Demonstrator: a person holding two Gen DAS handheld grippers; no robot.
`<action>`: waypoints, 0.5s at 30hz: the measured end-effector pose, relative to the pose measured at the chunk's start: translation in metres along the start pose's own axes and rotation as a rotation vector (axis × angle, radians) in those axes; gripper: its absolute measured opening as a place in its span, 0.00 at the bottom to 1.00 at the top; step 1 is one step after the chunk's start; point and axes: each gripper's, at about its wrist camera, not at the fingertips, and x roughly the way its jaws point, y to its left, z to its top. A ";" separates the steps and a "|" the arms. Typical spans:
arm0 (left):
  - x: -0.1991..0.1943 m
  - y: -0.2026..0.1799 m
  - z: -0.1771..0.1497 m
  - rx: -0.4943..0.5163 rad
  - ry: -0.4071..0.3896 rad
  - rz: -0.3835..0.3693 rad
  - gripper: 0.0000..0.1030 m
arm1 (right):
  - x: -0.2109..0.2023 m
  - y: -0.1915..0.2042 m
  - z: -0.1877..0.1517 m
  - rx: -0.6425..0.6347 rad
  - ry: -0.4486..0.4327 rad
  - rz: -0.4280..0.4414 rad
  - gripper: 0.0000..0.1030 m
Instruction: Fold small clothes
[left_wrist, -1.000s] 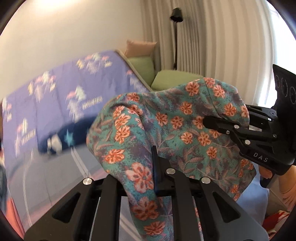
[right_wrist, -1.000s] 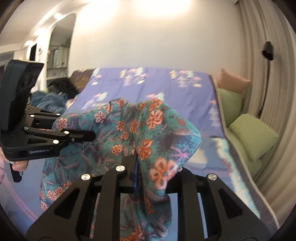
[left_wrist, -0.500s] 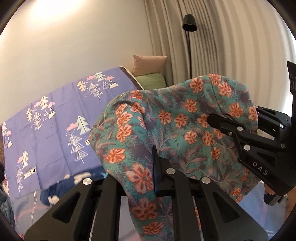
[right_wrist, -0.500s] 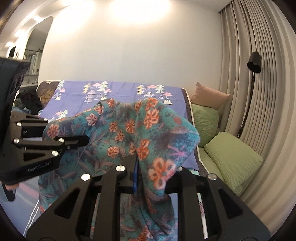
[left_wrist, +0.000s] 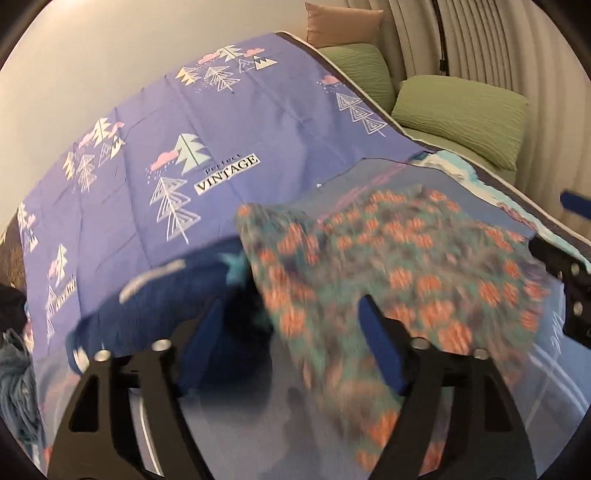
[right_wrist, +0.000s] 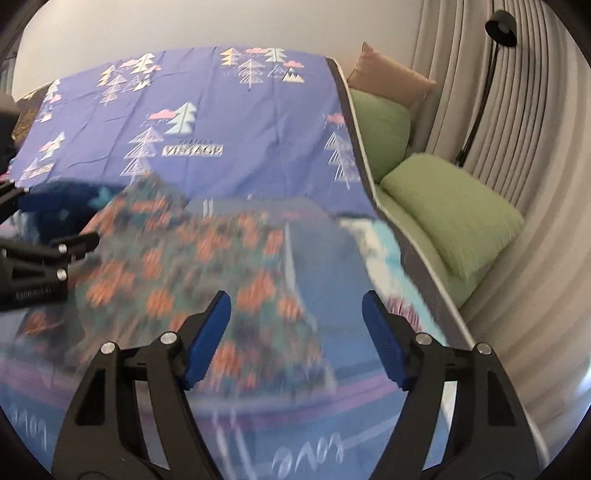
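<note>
Bed (right_wrist: 413, 258) w/ purple-blue sheet (left_wrist: 258, 122), printed w/ pale trees, pink clouds & a "VINTAGE" label, runs ahead of both grippers. Floral garment (left_wrist: 399, 266) (teal w/ orange flowers, blurred) lies on sheet just ahead of the fingers, spread from in front of left gripper across toward right one. Dark blue cloth (left_wrist: 192, 291) lies on sheet beside it, ahead-left of left gripper; can't tell if they touch.
</note>
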 end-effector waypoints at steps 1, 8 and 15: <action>-0.006 0.001 -0.005 -0.009 -0.006 -0.009 0.81 | -0.014 0.003 -0.009 0.009 0.002 0.005 0.74; -0.108 -0.001 -0.059 -0.092 -0.105 -0.104 0.99 | -0.118 0.020 -0.044 0.068 -0.019 0.027 0.81; -0.197 -0.002 -0.103 -0.133 -0.170 -0.103 0.99 | -0.213 0.031 -0.063 0.095 -0.076 0.044 0.84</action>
